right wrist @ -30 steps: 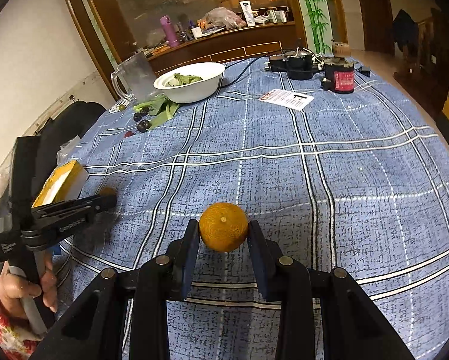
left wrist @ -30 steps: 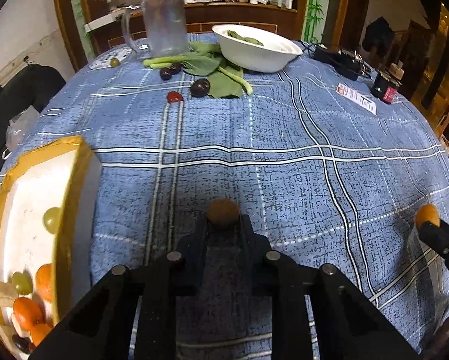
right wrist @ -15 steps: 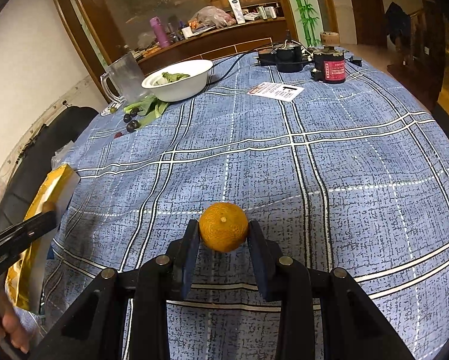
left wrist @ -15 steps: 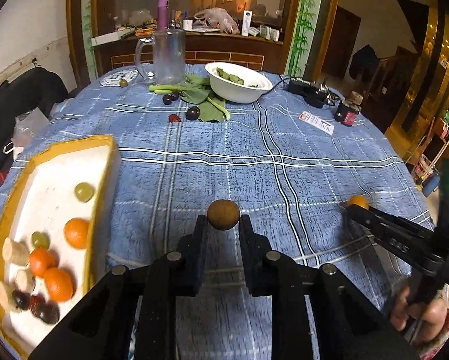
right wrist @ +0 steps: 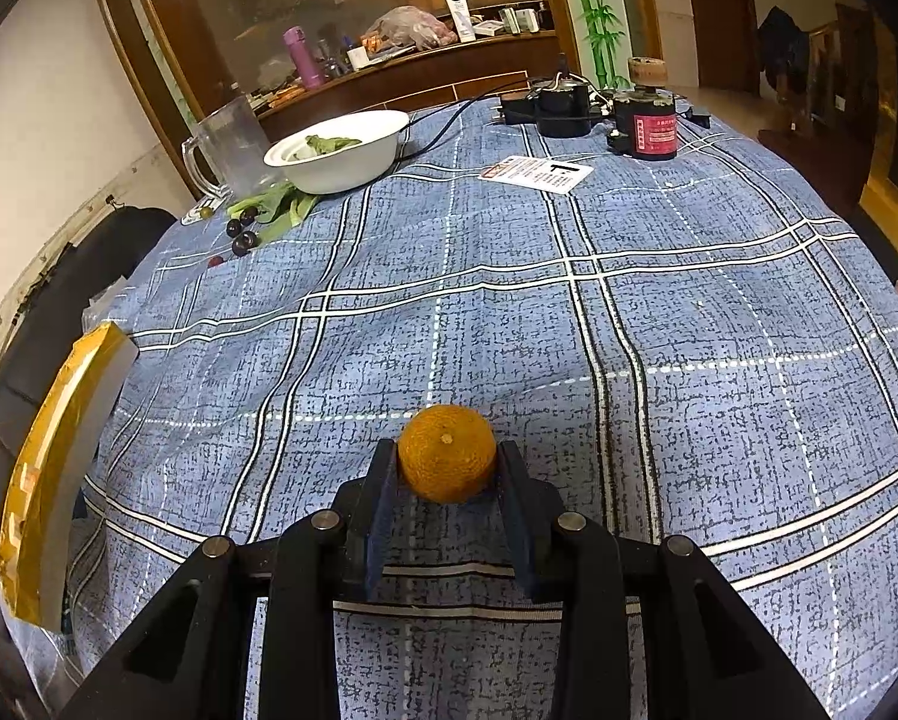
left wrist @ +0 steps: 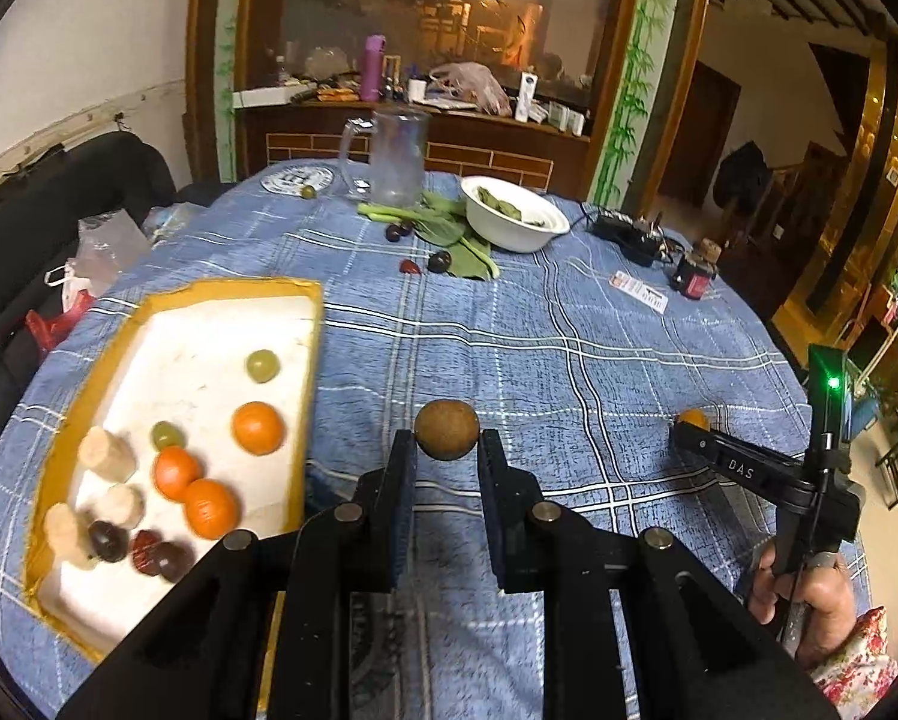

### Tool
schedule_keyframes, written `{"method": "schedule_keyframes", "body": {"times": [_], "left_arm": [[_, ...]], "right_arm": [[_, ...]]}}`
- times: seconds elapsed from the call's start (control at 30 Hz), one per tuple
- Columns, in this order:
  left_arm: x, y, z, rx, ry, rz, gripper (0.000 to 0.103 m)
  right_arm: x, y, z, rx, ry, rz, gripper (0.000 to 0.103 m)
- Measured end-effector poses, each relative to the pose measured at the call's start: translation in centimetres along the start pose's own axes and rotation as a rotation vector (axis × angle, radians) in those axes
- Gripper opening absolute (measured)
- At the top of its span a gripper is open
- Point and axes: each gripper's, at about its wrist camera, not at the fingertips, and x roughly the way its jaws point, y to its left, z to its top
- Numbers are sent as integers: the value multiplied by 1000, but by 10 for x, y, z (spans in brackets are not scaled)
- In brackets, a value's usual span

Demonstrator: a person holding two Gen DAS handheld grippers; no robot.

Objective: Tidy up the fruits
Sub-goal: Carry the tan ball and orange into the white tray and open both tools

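My left gripper (left wrist: 447, 456) is shut on a small round brown fruit (left wrist: 447, 429) and holds it above the blue checked cloth, just right of the yellow-rimmed white tray (left wrist: 311, 372). The tray holds oranges (left wrist: 258, 427), green grapes (left wrist: 261, 365), dark fruits and pale pieces. My right gripper (right wrist: 447, 468) is shut on an orange (right wrist: 447, 451) over the cloth; it also shows in the left wrist view (left wrist: 691, 429) at the right. The tray's edge (right wrist: 53, 468) is at the far left of the right wrist view.
At the far side stand a white bowl of greens (left wrist: 513, 221), a glass jug (left wrist: 396, 163), leafy greens with dark plums (left wrist: 439, 261) and a red fruit (left wrist: 410, 267). A card (left wrist: 639, 290), a small red jar (left wrist: 694, 273) and a black charger (left wrist: 622, 234) lie at the right.
My left gripper has risen and pulled back with the brown fruit, so the whole tray now shows. My right gripper has hardly moved with the orange.
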Motion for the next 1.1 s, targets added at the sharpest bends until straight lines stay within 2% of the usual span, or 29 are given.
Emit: {"method": "schedule_keyframes", "body": {"times": [0.17,0.37,0.57,0.87,1.1], "left_arm": [[-27,20,-3,-19,-55,21,20],[-48,49,-11,-69,-84,22,20],[-63,89,-22,-138,-101,66,20],[-52,163,-46,-253,-24,213,20],[-36,186,-57,-285,16,222,20]], "right_arm": [[-17,10,-13,8,2,26,35],[-46,40,-26,-29,-20,45,35],[-69,99,-32,-122,-40,101,35],[-69,210,-42,-287,-25,263,35],[-41,278,-48,-398,29,296,36]]}}
